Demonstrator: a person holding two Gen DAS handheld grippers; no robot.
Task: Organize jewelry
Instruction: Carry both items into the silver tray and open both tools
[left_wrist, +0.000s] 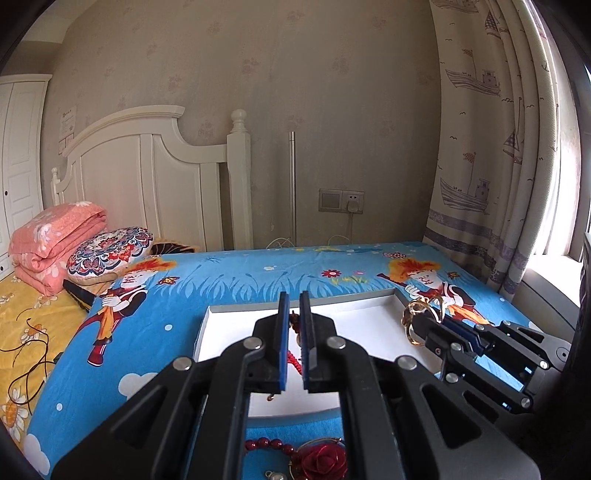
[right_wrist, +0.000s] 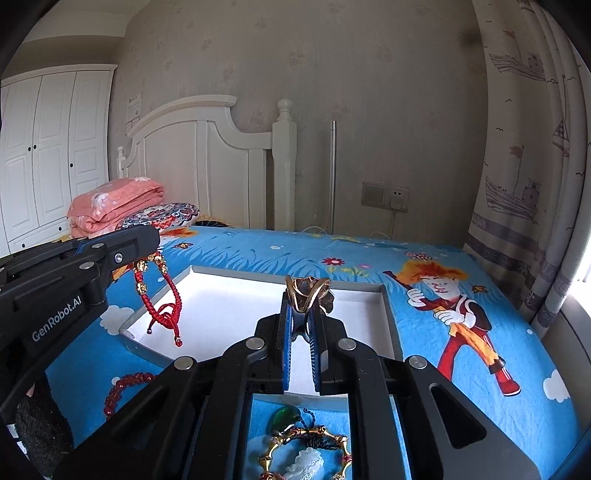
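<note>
My left gripper is shut on a red braided cord bracelet with gold beads, which dangles over the left edge of a shallow white tray on the blue cartoon bedsheet. My right gripper is shut on a gold ring-like piece with a dark ornament and holds it above the tray's middle; it also shows in the left wrist view. The tray lies open.
Loose jewelry lies on the sheet in front of the tray: a red bead bracelet, a red rose piece, a green pendant, a gold bamboo bangle. Pillows and a curtain flank the bed.
</note>
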